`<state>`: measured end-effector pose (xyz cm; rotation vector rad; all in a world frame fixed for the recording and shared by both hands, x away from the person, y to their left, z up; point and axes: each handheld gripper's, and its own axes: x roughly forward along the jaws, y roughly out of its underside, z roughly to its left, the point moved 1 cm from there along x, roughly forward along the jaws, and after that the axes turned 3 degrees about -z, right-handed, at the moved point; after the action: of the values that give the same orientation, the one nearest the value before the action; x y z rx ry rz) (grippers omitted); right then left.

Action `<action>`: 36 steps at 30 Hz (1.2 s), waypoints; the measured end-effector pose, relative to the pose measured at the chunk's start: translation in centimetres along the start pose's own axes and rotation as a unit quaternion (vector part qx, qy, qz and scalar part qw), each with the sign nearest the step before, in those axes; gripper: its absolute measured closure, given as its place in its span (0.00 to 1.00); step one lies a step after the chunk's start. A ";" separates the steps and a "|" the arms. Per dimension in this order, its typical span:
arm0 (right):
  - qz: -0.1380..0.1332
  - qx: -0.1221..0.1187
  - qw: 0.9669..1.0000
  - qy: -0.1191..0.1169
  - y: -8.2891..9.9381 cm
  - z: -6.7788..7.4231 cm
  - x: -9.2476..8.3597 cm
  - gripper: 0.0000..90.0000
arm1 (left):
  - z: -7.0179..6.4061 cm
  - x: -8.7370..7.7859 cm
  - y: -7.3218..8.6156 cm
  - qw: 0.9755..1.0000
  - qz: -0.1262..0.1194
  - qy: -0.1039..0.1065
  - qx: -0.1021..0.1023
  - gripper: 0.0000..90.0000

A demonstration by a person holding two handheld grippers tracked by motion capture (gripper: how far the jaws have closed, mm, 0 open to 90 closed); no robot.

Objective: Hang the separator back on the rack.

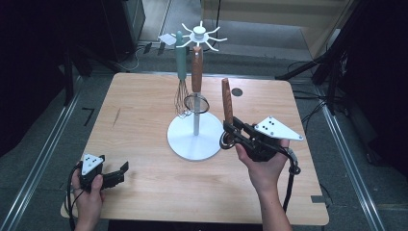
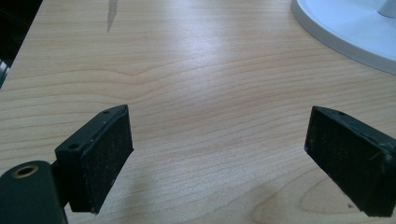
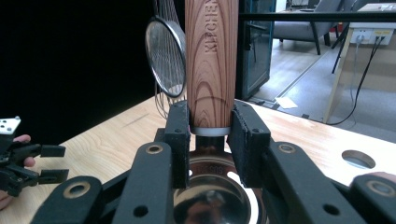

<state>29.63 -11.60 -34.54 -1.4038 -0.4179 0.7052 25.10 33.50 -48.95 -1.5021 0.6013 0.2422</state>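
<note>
My right gripper is shut on a wood-handled utensil, which it holds upright just right of the white rack's round base. In the right gripper view the pads clamp the handle at its white collar, above a shiny metal bowl. On the rack's hooks hang a green-handled whisk and a wood-handled strainer, whose mesh shows behind the handle. At the table's front left my left gripper rests open, with bare wood between its jaws.
A round hole lies in the tabletop behind the right gripper. A grey streak marks the wood at the left. Black stands and cables ring the table. The rack's base lies ahead and to the right of the left gripper.
</note>
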 end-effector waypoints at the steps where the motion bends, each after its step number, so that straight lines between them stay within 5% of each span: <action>1: -0.001 -0.001 1.000 0.000 -0.1 0.0 0.0 0.80 | 0.0 0.0 0.0 1.000 0.000 0.000 0.000 0.09; 36: -0.045 -0.019 0.999 -0.004 -4.2 1.0 0.5 0.80 | 0.0 0.0 0.0 1.000 0.001 0.001 0.001 0.09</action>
<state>30.14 -10.57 -30.34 -1.4100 -0.5000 0.6317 25.09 33.54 -48.94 -1.5010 0.6036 0.2415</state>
